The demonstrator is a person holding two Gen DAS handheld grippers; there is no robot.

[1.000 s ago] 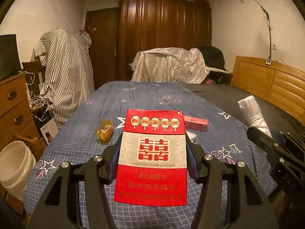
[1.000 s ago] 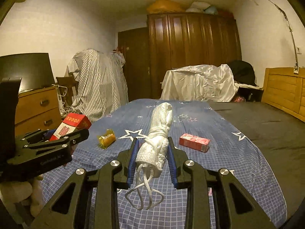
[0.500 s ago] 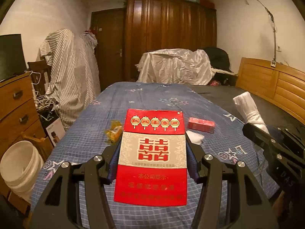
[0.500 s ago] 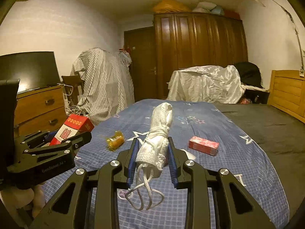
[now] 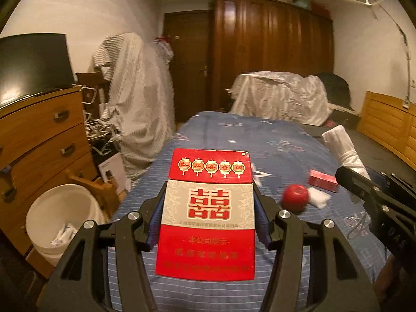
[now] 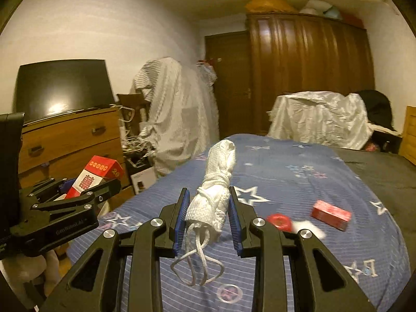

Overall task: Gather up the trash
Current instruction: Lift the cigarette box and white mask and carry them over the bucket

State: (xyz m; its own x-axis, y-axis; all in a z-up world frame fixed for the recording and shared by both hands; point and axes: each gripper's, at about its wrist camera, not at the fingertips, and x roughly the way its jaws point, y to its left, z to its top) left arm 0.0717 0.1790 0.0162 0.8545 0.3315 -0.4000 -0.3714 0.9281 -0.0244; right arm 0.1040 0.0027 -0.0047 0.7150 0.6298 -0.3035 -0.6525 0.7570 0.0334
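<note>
Left tongs (image 5: pixel 208 208) clenched on red-and-white carton (image 5: pixel 208 213), held above the bed's (image 5: pixel 260 140) left edge; right tongs (image 6: pixel 208 218) clenched on white rope-tied bundle (image 6: pixel 215 195), held over the bed's near end. Left wrist view only: white bucket (image 5: pixel 59 208) on the floor beside the bed's left edge, with crumpled white scraps inside. Both views: small red box (image 6: pixel 330 214), red round object (image 6: pixel 279 222) and white wad (image 5: pixel 318 199) lying close together near the bed's middle, blurred.
</note>
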